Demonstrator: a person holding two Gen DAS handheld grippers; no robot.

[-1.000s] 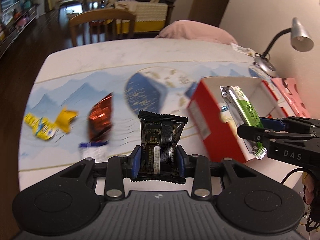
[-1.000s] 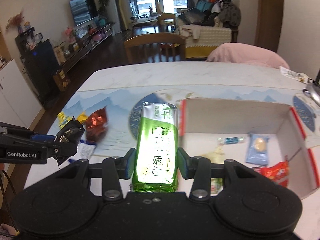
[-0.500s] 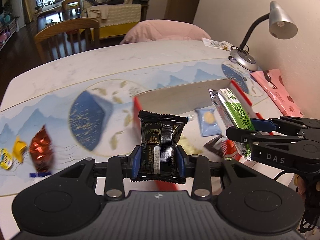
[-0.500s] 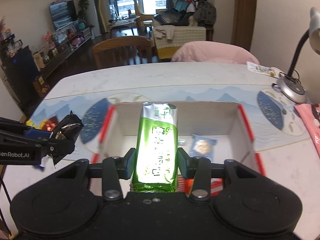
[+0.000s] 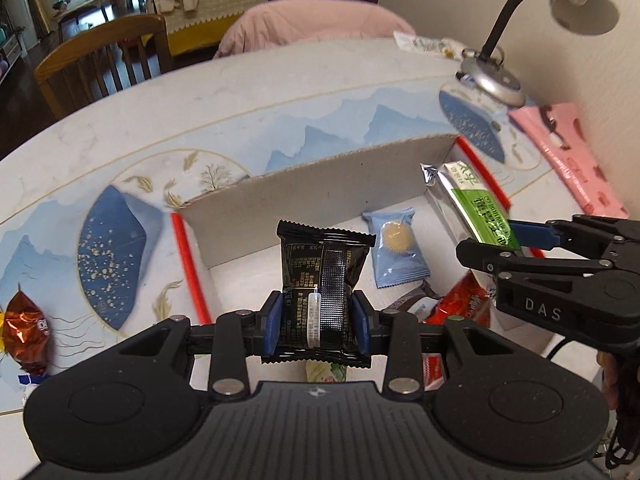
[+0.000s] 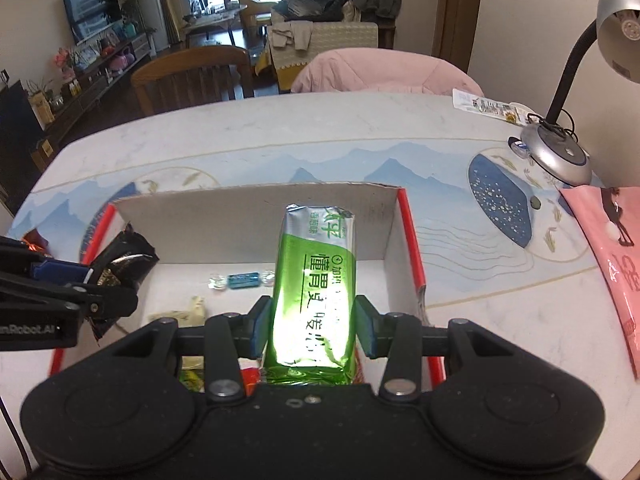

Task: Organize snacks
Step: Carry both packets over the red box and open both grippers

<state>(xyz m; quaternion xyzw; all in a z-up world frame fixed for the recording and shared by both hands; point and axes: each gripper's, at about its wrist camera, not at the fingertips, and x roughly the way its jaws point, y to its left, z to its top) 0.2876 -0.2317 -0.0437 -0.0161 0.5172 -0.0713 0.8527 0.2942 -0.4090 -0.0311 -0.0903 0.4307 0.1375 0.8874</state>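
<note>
Both pairs of fingers are clamped on snacks above the open cardboard box (image 6: 256, 216). Blue fingers (image 5: 273, 322) of the left gripper (image 5: 318, 322) press on either side of a black wrapped snack (image 5: 322, 276), which stands upright between them. Just ahead of these fingers, on the box floor, lies a light blue packet (image 5: 396, 250) with a round yellow biscuit printed on it; to their right, lower in the box, sit a dark wrapper and a red packet (image 5: 466, 306).

Fingers (image 6: 258, 328) of the right gripper (image 6: 312, 330) hold a green bar (image 6: 314, 280) by its long sides, its silver end pointing towards the far wall of the box. Ahead and to the left of them, a small blue candy (image 6: 242, 279) and a pale yellow wrapper (image 6: 184, 314) lie on the box floor.

Far left of the left fingers, outside the box, an orange-brown foil packet (image 5: 26, 330) lies on the tabletop (image 6: 280, 128). Far right of the right fingers stand a desk lamp (image 6: 560, 152) and a pink bag (image 6: 612, 248).
</note>
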